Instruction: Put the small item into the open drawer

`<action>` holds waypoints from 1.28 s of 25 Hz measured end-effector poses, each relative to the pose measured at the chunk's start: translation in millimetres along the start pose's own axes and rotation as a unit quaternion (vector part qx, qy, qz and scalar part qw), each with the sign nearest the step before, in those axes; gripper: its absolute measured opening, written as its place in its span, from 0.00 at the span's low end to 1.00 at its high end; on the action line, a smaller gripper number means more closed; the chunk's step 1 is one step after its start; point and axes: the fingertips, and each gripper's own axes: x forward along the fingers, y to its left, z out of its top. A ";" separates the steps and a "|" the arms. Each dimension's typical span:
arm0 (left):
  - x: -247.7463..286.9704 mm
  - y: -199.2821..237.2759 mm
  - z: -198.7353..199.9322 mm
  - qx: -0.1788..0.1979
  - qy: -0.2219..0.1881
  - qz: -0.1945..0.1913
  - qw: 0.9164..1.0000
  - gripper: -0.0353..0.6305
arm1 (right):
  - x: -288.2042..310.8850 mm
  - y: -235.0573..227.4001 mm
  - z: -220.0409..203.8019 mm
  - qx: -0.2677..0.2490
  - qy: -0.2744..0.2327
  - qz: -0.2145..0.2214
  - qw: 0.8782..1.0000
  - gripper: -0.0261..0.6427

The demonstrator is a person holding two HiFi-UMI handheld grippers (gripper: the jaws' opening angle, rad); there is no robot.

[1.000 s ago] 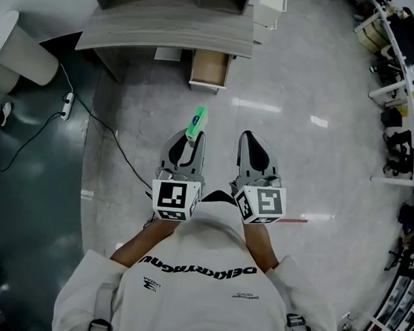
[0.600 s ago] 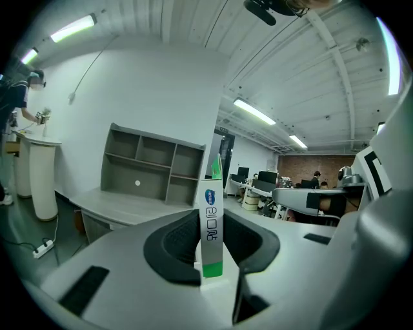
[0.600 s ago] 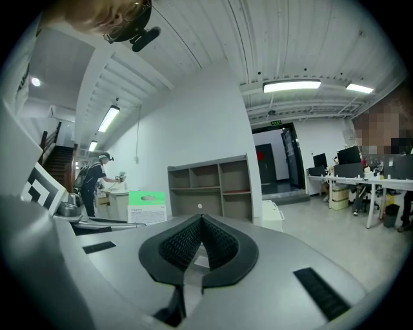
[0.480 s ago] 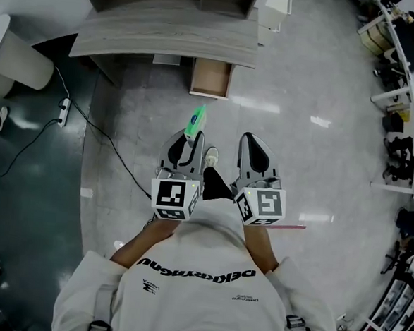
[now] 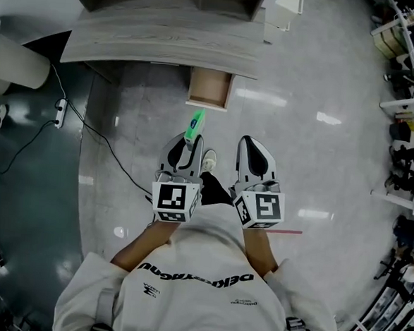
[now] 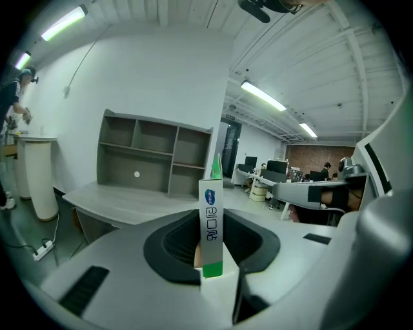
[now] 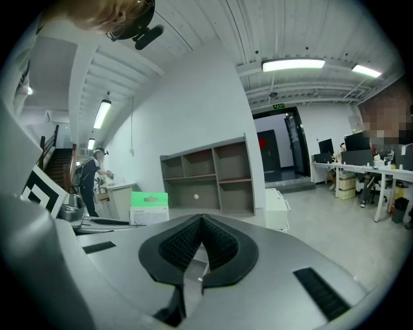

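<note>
A slim green and white box (image 5: 195,125) stands upright between the jaws of my left gripper (image 5: 189,141), which is shut on it; in the left gripper view the box (image 6: 211,219) rises in front of the grey desk (image 6: 122,200). The open wooden drawer (image 5: 209,91) sticks out from under the desk (image 5: 159,41), some way ahead of both grippers across the floor. My right gripper (image 5: 254,152) is level with the left one, pads together (image 7: 201,248) and nothing between them. From the right gripper view the box (image 7: 149,207) shows at the left.
A grey shelf unit (image 6: 155,161) stands on the desk. A power strip (image 5: 59,105) and its cable lie on the floor at left, beside a white cylinder (image 5: 9,59). A white cabinet (image 5: 285,4) is right of the desk. My shoe (image 5: 209,160) steps between the grippers.
The desk and open drawer have drawn nearer in the head view as I walk toward them. Both grippers keep the same pose, the box still in the left one.
</note>
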 end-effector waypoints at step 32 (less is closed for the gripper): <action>208.7 37.2 -142.9 -0.016 0.141 0.038 0.989 0.20 | 143.3 -104.1 -155.5 0.048 0.147 0.040 0.987 0.09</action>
